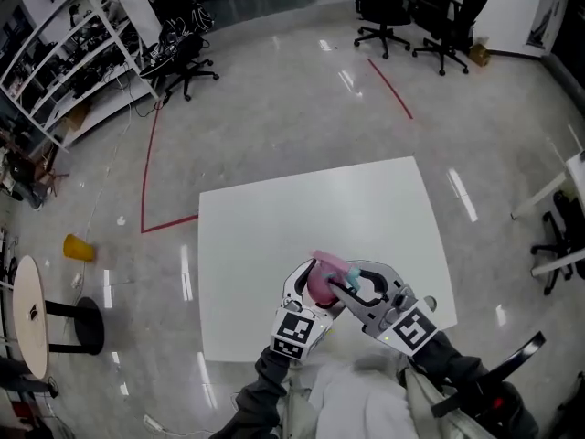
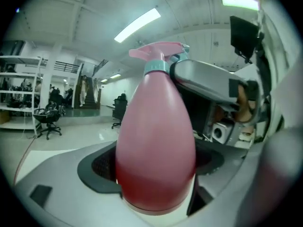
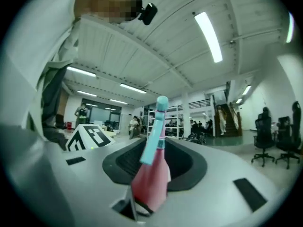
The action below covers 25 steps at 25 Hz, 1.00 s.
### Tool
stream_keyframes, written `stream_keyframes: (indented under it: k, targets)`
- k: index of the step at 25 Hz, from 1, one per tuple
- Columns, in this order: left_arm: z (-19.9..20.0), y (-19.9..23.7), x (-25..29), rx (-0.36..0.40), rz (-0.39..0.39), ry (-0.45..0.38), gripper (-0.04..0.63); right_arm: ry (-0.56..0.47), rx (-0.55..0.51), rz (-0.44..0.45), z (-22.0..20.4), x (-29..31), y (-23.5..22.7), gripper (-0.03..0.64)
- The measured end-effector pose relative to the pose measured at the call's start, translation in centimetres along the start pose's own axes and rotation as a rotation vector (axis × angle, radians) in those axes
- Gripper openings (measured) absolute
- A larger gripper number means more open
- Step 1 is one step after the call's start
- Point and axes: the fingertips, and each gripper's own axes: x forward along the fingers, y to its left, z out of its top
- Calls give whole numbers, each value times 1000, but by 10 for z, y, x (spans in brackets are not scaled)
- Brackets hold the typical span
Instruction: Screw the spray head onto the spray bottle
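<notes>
Gripping the pink spray bottle (image 2: pixel 156 145) around its wide body, the left gripper (image 1: pixel 311 278) had its jaws pressed against both sides, holding it off the table near the front edge and close to the person's chest. Beside it, the right gripper (image 1: pixel 345 283) pinched the spray head (image 2: pixel 158 56), which sat on the bottle's neck with its teal collar at the joint; how far it was threaded on could not be told. The bottle's wall was opaque, so its contents did not show. Below them the white table (image 1: pixel 292 218) lay bare from its near edge to its far corners. Glossy grey floor (image 1: pixel 274 108) lay open on all sides of it. A red tape line (image 1: pixel 149 172) ran along the left, with a small yellow thing (image 1: pixel 79 247) and a round side table (image 1: pixel 27 314) beyond. Farther off stood white shelves (image 1: pixel 64 53) and black office chairs (image 1: pixel 416 12).
</notes>
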Motion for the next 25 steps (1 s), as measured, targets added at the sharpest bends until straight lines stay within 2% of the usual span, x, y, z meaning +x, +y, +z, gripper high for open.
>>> stream_keyframes:
  k: [1, 2, 3, 6, 8, 11, 14, 16, 18, 21, 23, 24, 25]
  targets:
    - [2, -3, -3, 25, -30, -4, 446, 18, 5, 51, -1, 0, 2, 129]
    - [4, -5, -6, 50, -53, -5, 446, 30, 17, 102, -1, 0, 2, 216]
    - [5, -7, -7, 69, -73, -5, 446, 34, 30, 153, 0, 0, 1, 262]
    - [8, -16, -6, 84, -122, -10, 446, 19, 46, 274, 5, -2, 7, 264]
    - [9, -18, -3, 94, -112, 0, 446, 7, 6, 278, 9, 0, 9, 258]
    - [1, -5, 2, 122, 17, 59, 446, 31, -34, 181, 5, 8, 4, 178]
    - [-4, 9, 5, 83, 158, 87, 446, 28, 71, -7, 2, 13, -11, 137]
    - [-4, 11, 6, 47, 209, 89, 446, 9, 121, -134, 3, 13, -20, 129]
    - [-3, 8, 8, 8, 210, 74, 446, 8, 105, -183, 5, 13, -18, 126]
    - [4, 4, 8, 12, 143, 32, 446, 3, 53, -101, 10, 14, -5, 127]
    - [9, 1, 5, 62, 64, 14, 446, -12, 58, 39, 11, 8, 6, 148]
    - [10, -2, 3, 89, 18, 12, 446, -17, 81, 132, 11, 3, 12, 212]
    - [11, -4, 2, 113, -30, 13, 446, -21, 114, 223, 13, -3, 16, 247]
